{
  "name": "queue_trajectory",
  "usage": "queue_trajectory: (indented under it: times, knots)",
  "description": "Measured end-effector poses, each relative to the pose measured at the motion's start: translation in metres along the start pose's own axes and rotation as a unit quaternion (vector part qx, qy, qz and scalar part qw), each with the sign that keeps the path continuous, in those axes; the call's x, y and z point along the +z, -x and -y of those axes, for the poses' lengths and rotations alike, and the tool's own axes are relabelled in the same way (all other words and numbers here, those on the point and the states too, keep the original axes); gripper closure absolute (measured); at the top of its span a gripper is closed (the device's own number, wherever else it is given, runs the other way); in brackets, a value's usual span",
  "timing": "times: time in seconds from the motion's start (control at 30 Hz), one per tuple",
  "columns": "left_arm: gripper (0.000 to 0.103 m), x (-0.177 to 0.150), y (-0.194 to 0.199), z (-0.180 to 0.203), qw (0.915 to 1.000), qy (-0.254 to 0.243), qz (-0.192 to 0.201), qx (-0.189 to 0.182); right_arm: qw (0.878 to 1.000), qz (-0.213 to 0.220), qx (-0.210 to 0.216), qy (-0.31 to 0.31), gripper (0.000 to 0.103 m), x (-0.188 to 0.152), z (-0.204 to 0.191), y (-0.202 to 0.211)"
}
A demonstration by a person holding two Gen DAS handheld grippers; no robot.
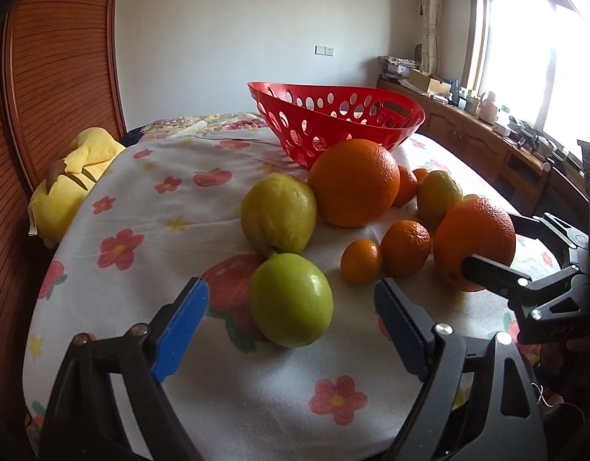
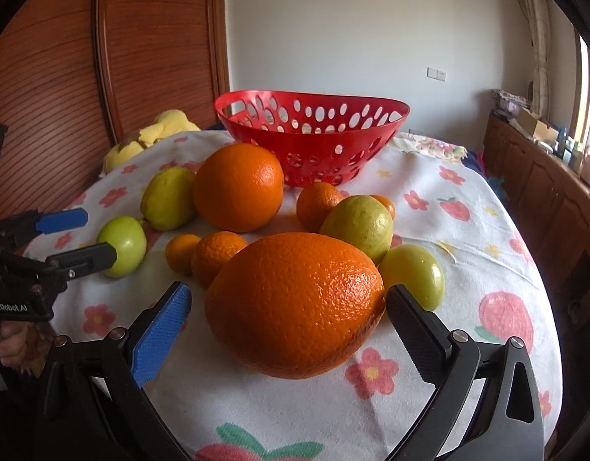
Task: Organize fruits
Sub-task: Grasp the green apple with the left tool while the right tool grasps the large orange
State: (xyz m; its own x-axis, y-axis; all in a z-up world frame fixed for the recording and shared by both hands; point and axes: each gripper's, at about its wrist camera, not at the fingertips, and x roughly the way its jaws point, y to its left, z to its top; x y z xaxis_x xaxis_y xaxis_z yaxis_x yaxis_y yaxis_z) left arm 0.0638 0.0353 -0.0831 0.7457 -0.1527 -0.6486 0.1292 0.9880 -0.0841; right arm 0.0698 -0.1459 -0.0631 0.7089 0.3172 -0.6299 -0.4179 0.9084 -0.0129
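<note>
- My left gripper (image 1: 291, 319) stands wide open around a green fruit (image 1: 291, 299) on the flowered cloth (image 1: 172, 230), its pads apart from the skin on both sides
- My right gripper (image 2: 287, 307) is spread about a large orange (image 2: 295, 303); the black pad sits right at the peel, the blue pad stands just clear, and I cannot tell whether it grips yet
- Just behind the green fruit lies a yellow-green lemon (image 1: 279, 217), touching a second big orange (image 1: 354, 182); two small mandarins (image 1: 387, 253) lie between my two targets
- The red perforated basket (image 1: 333, 123) stands at the far side of the cloth, behind the second orange, with nothing visible inside it
- The right view shows what the left one mostly hides: another lemon (image 2: 358, 226) and a second green fruit (image 2: 413, 274) pressed close behind the large orange, plus a mandarin (image 2: 318, 203) nearer the basket
- That view also catches the left gripper from the side, fingers either side of the green fruit
- The left view alone shows the bright window (image 1: 544, 57) and cluttered wooden sideboard (image 1: 486, 130)
- A yellow plush toy (image 1: 72, 180) lies off the cloth edge by the wooden headboard (image 1: 53, 77)
</note>
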Motion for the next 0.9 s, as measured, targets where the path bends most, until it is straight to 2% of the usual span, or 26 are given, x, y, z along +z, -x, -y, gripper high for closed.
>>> queue_trajectory:
  times: [0.27,0.7,0.73,0.8,0.9]
  knots:
    - [0.034,0.0,-0.016,-0.001,0.9996,0.006,-0.027,-0.009,1.0,-0.017,-0.014,0.017,0.0,-0.004,-0.003,-0.011]
    - [0.038,-0.001,-0.026,-0.005,0.999,0.009,-0.042,-0.007,0.999,-0.023,-0.021,0.032,0.001,-0.007,-0.004,-0.015]
    - [0.039,-0.002,-0.027,-0.005,0.999,0.008,-0.042,-0.007,0.999,-0.023,-0.022,0.033,0.001,-0.007,-0.004,-0.015]
    - [0.05,-0.003,-0.028,-0.005,0.999,0.007,-0.043,-0.008,0.999,-0.024,-0.024,0.036,0.001,-0.008,-0.005,-0.015]
    - [0.051,-0.003,-0.027,-0.005,0.9991,0.011,-0.04,-0.008,0.999,-0.024,-0.026,0.038,0.001,-0.008,-0.006,-0.016]
